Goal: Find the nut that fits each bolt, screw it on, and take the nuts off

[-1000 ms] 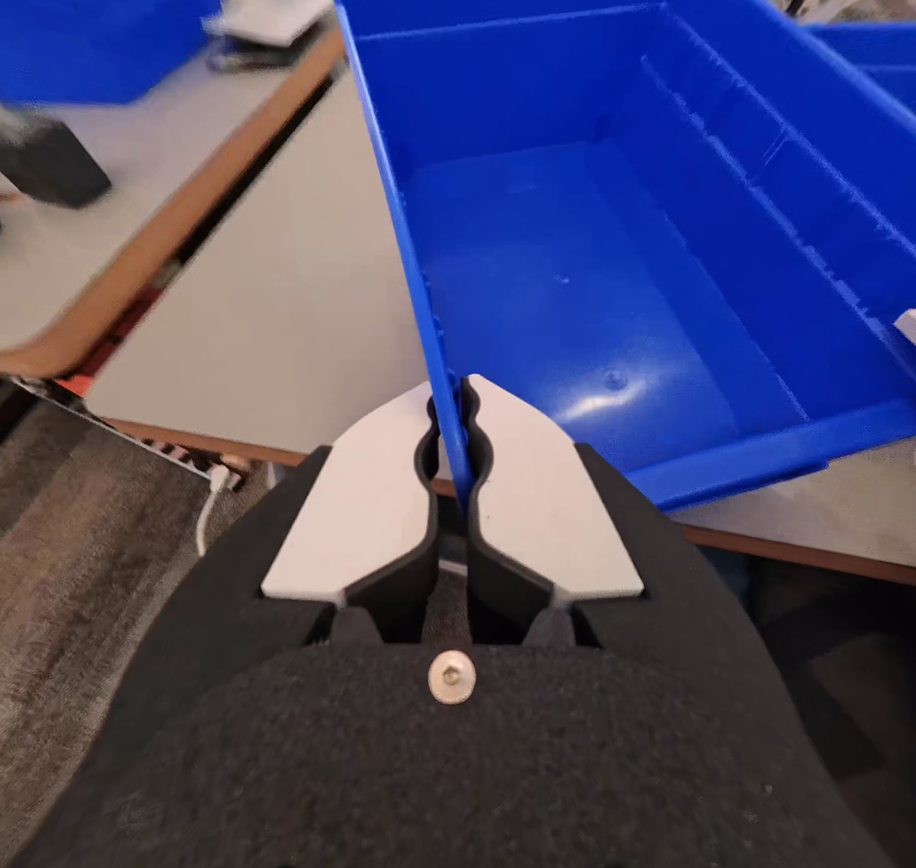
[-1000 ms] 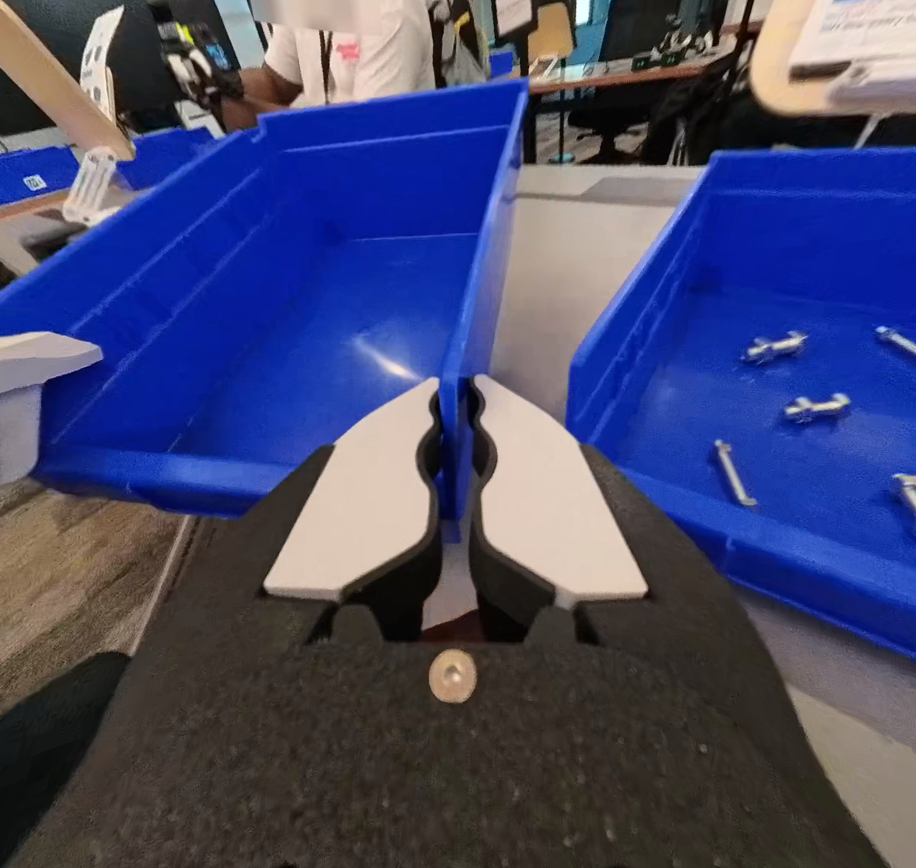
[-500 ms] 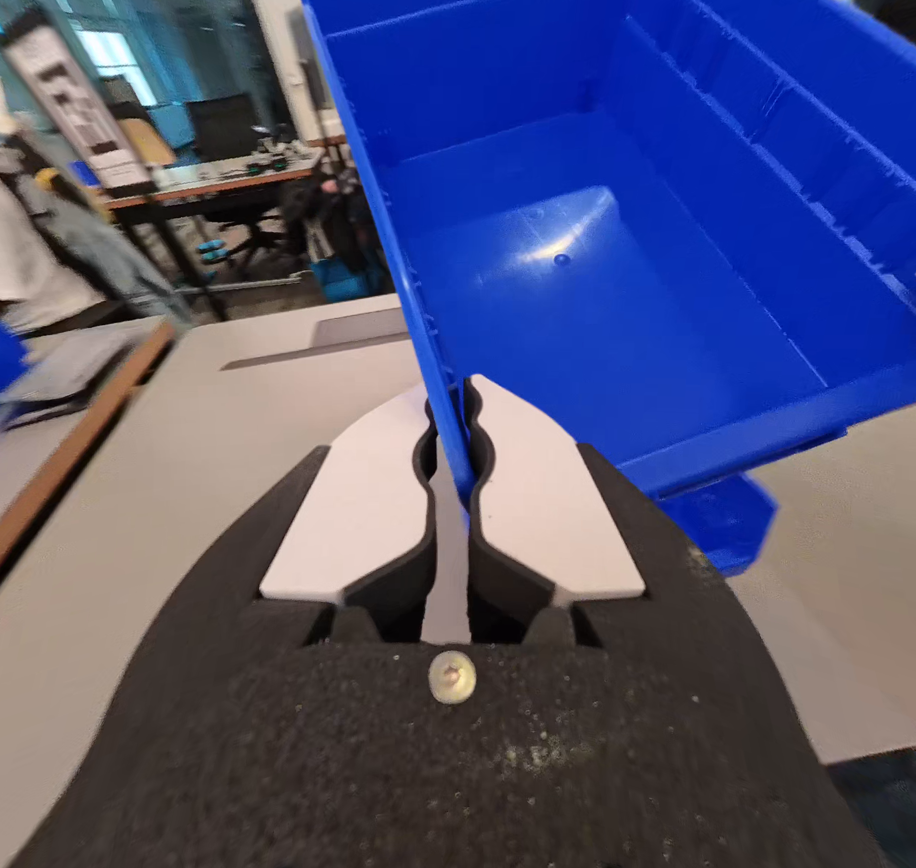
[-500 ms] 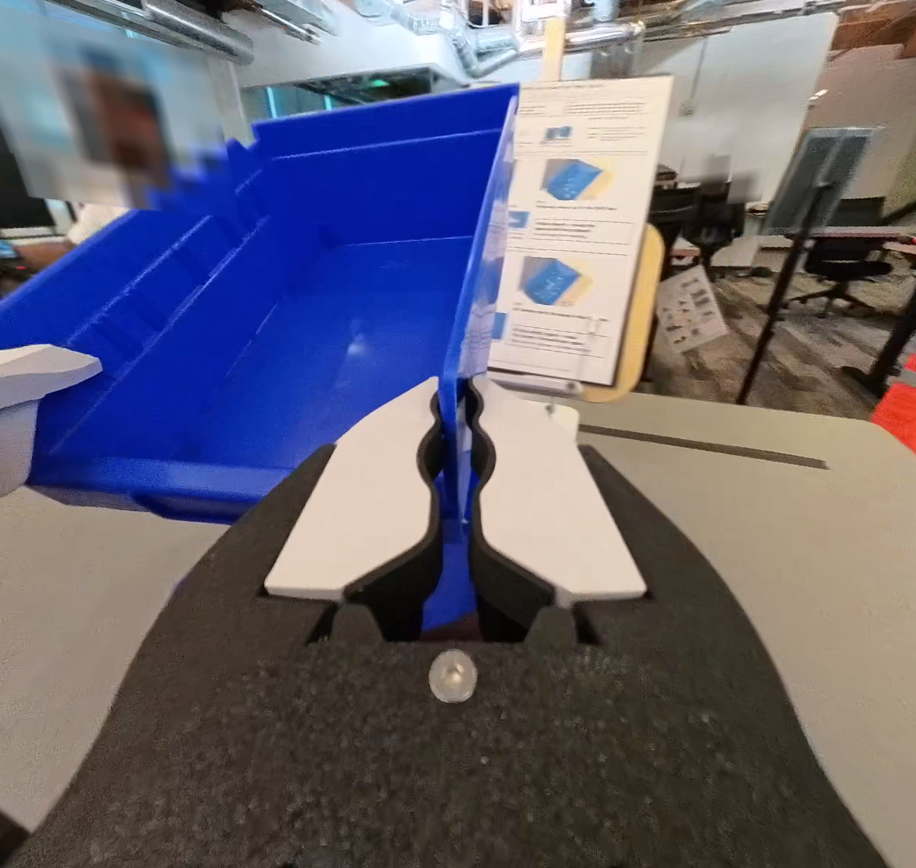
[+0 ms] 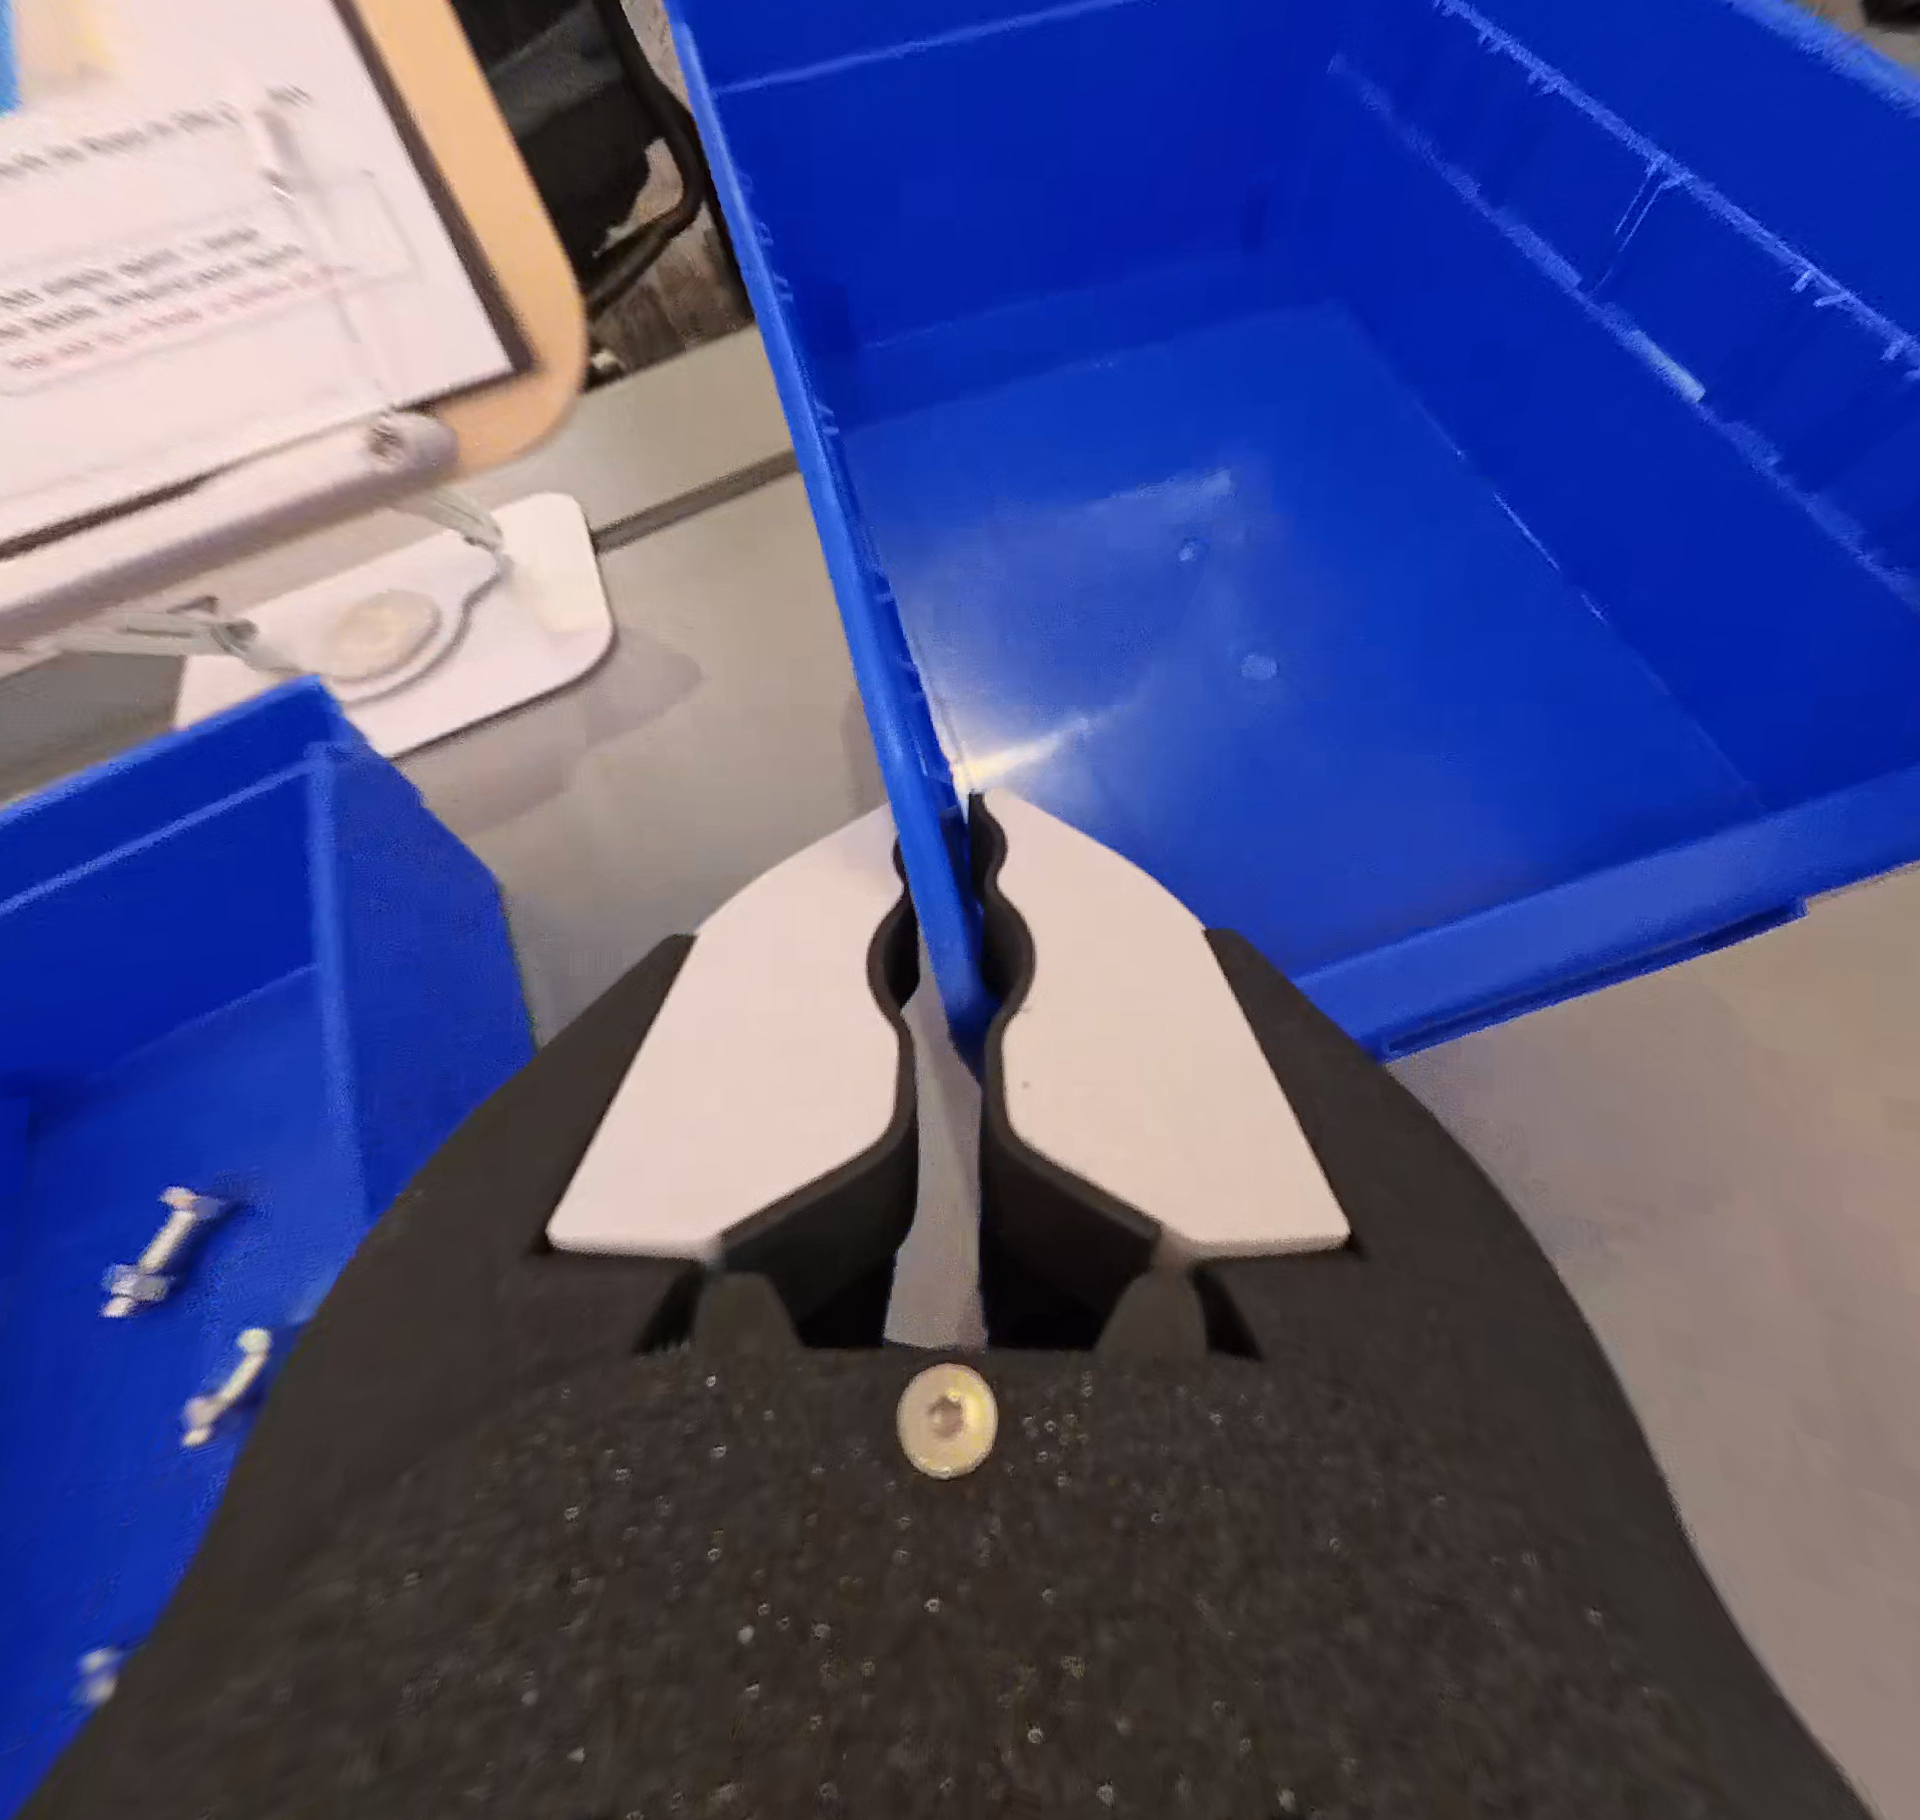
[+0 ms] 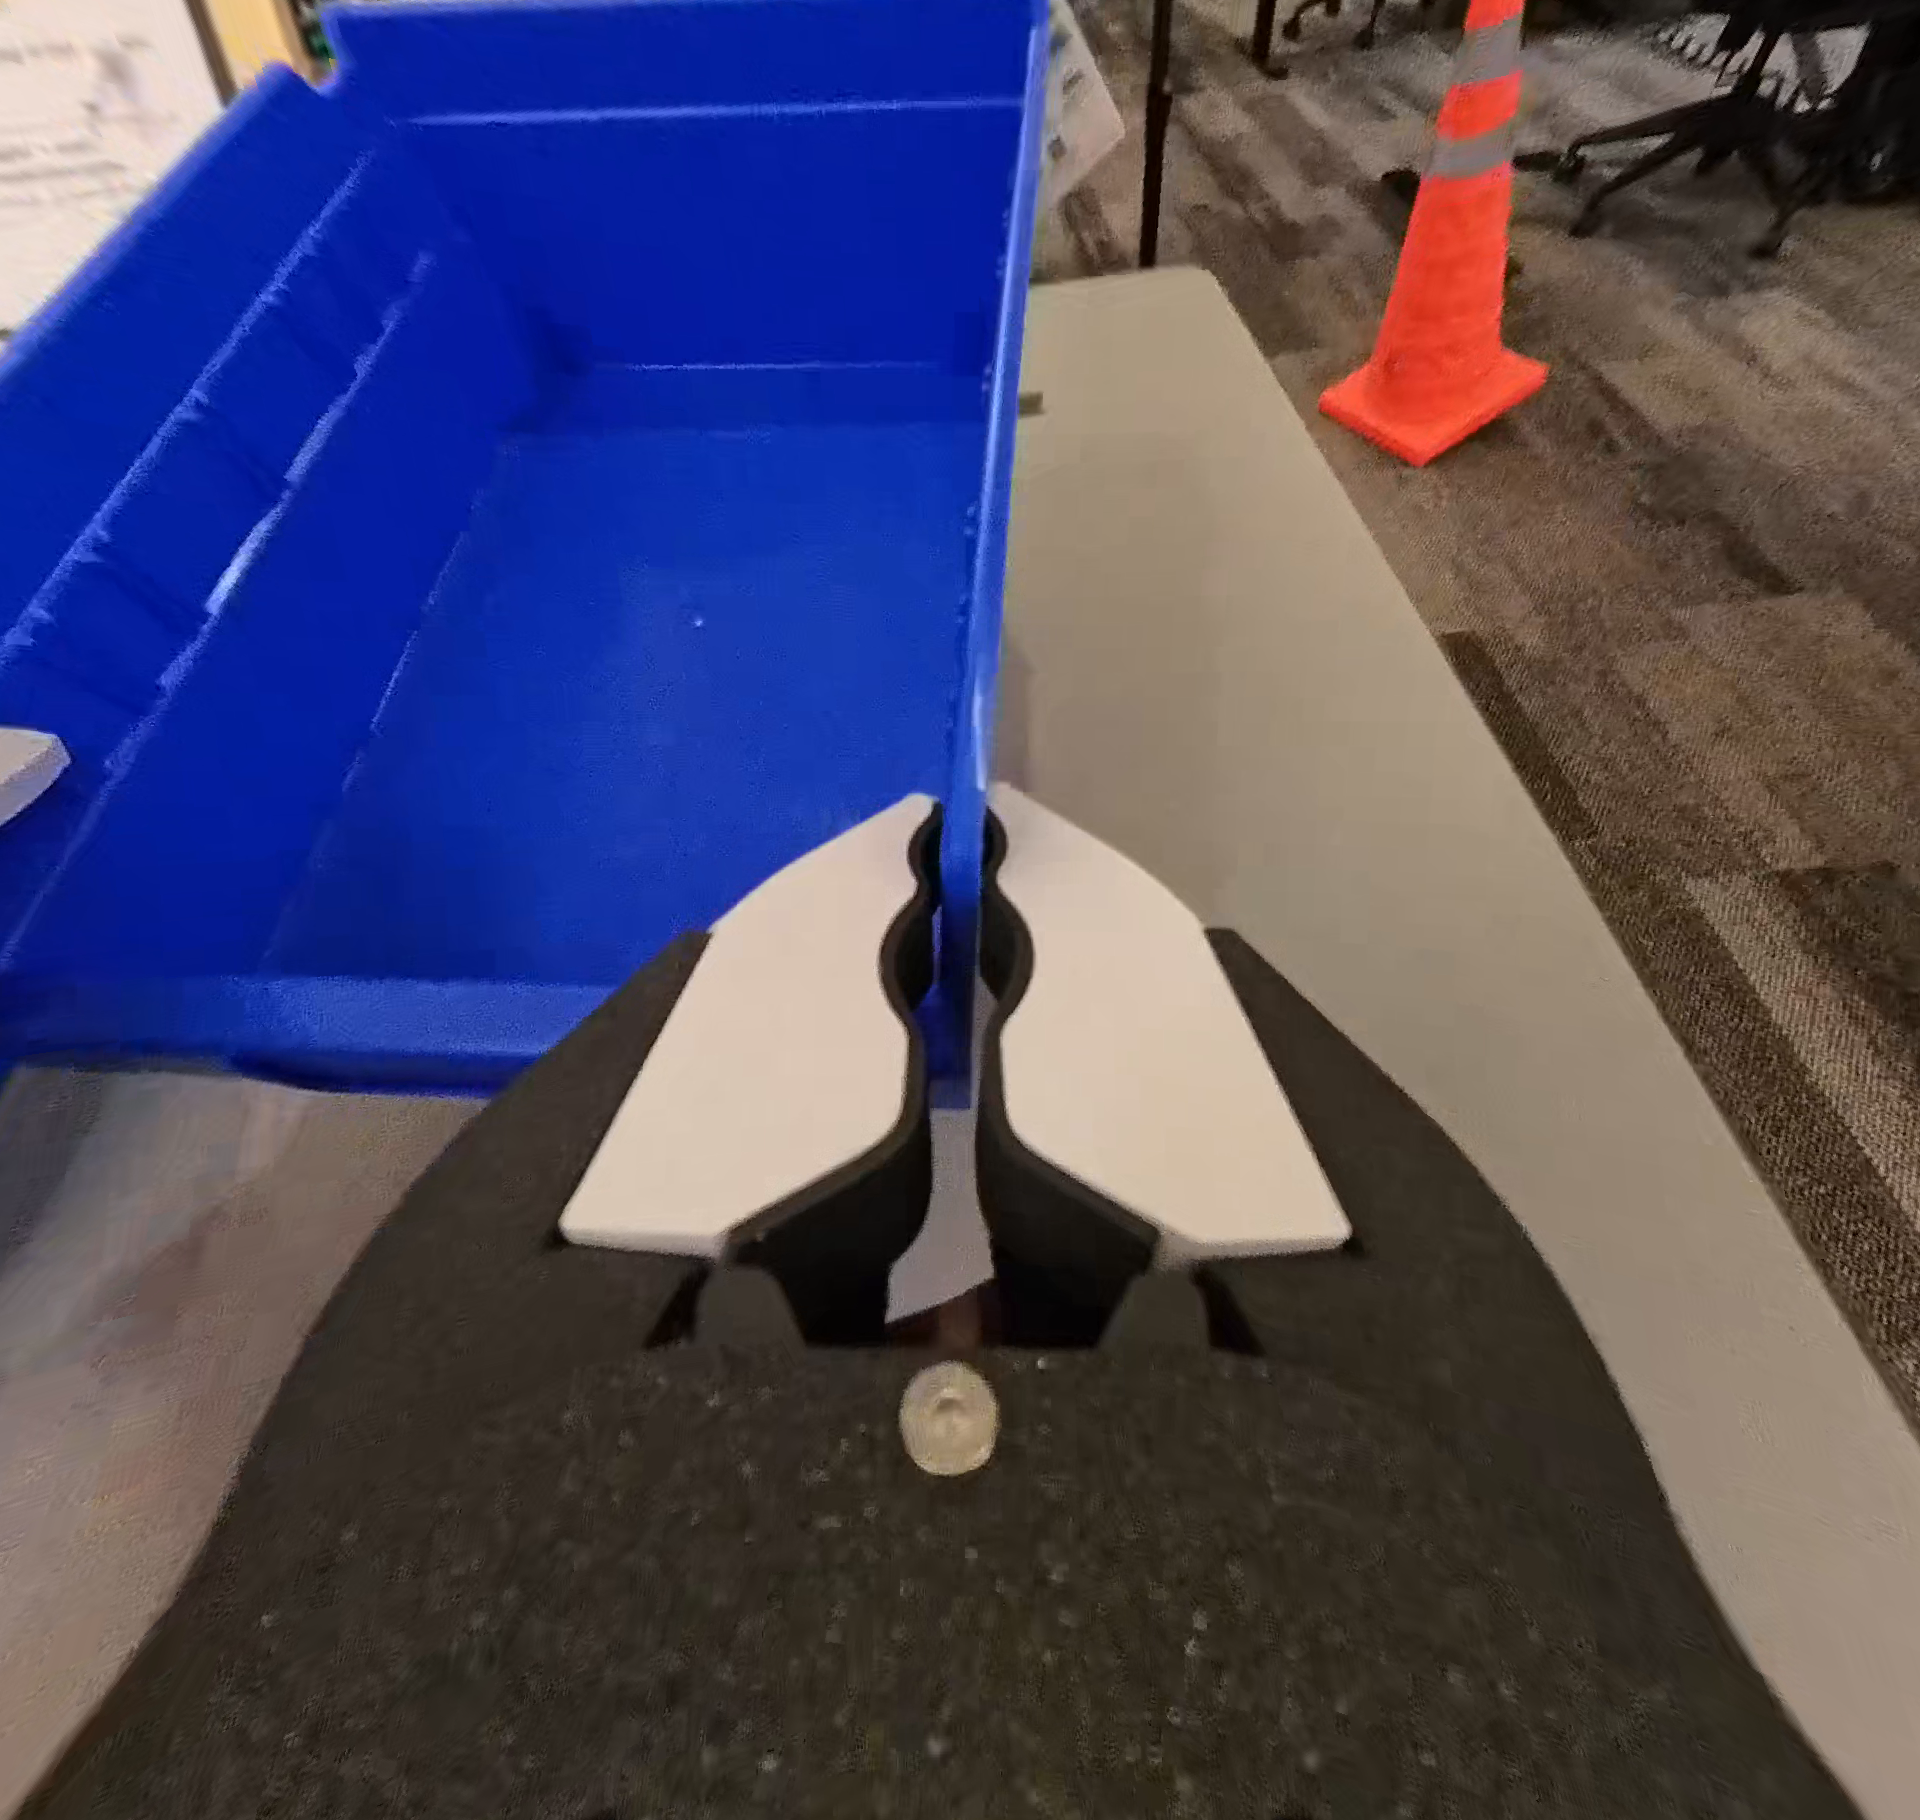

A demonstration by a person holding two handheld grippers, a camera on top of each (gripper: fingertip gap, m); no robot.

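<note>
Now both grippers are clamped on the empty blue bin (image 5: 1299,544) — the left gripper (image 5: 940,923) pinches its left side wall, the right gripper (image 6: 961,939) its right side wall near the gray tabletop's (image 6: 1247,731) right edge. Bolts (image 5: 166,1251) with nuts on them lie in a second blue bin (image 5: 187,939) to the left — beside a white stand base (image 5: 488,617).

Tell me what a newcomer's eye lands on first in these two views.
The big empty blue bin fills both views, the left gripper and right gripper each clamped on a side wall. An orange traffic cone stands on the carpet to the right; a second blue bin at left holds bolts.
</note>
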